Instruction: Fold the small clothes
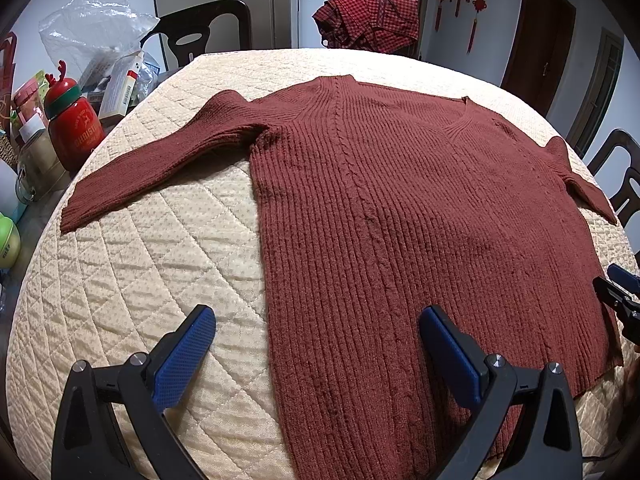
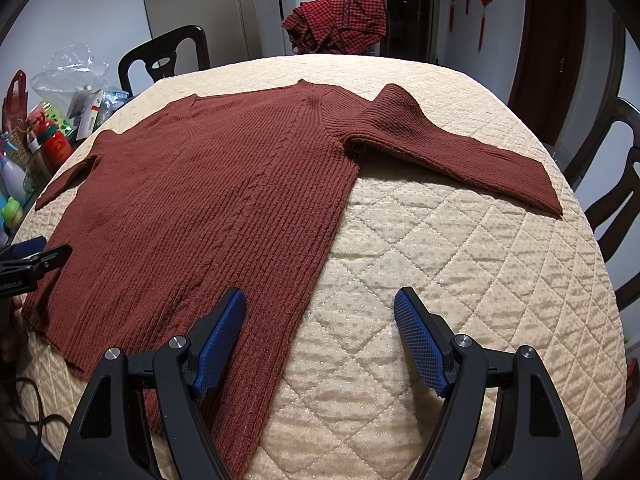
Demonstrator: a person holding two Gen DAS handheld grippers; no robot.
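Folding has not begun: the rust-brown ribbed knit sweater [image 1: 400,208] lies flat and spread out on the cream quilted cover of the worktop [image 1: 160,272], neckline at the far side, hem at the near edge.

The left tool [image 1: 316,344] hangs released above the sweater's left side seam near the hem, holding nothing. The right tool [image 2: 320,320] hangs released above the right side seam, also empty.

Risks:
- Pinching the quilted cover together with the knit would drag the cover.
- Gripping one layer only would separate front from back.
- Uneven lifting would skew the fold.

Edges and room: the left sleeve [image 1: 160,160] ends close to the left worktop edge, near the red reindeer-cap bottle [image 1: 72,128] and surrounding clutter. The right sleeve [image 2: 460,148] reaches near the right edge. Bare cover lies in front of both sleeves.
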